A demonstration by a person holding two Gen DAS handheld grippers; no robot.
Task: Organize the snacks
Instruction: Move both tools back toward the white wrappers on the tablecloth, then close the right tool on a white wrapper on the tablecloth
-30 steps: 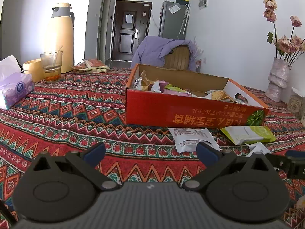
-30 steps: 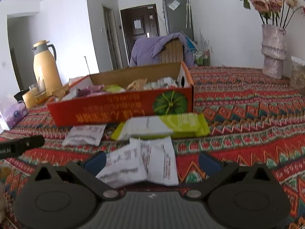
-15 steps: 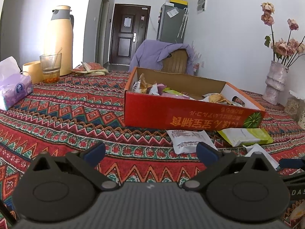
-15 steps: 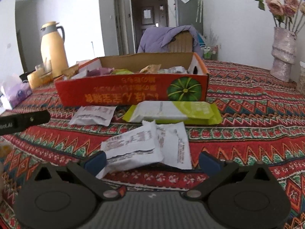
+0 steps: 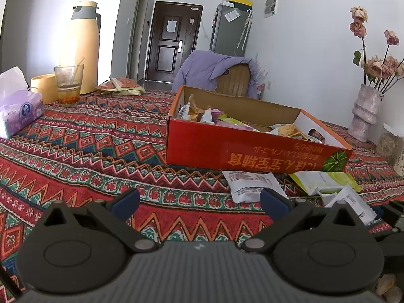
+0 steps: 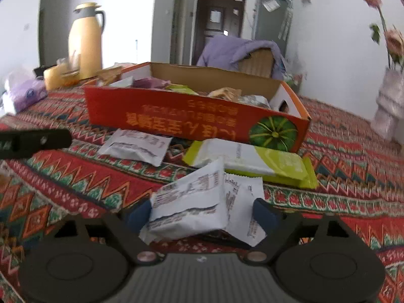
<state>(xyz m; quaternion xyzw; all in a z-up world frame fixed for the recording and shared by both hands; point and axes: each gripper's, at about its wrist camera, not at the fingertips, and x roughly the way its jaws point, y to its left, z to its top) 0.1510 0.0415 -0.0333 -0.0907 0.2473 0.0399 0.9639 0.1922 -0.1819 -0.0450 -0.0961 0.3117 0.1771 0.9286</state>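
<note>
A red cardboard box (image 5: 252,151) with several snacks inside stands on the patterned tablecloth; it also shows in the right wrist view (image 6: 192,118). In front of it lie a white packet (image 6: 133,146), a green-and-white packet (image 6: 252,161) and two overlapping white packets (image 6: 197,202). My right gripper (image 6: 202,214) is open, with its fingers on either side of the overlapping white packets, not closed on them. My left gripper (image 5: 199,202) is open and empty above the cloth, left of the loose packets; the nearest white packet (image 5: 250,184) is by its right finger.
A yellow thermos (image 5: 80,48), a glass (image 5: 68,83), a yellow tub (image 5: 44,89) and a tissue pack (image 5: 17,111) stand at the far left. A vase of dried roses (image 5: 363,116) is at the far right. A chair draped in purple cloth (image 5: 217,73) is behind the box.
My right gripper has moved forward and left over the overlapping white packets, which now sit between its fingers. The left gripper has shifted slightly; its view is almost unchanged.
</note>
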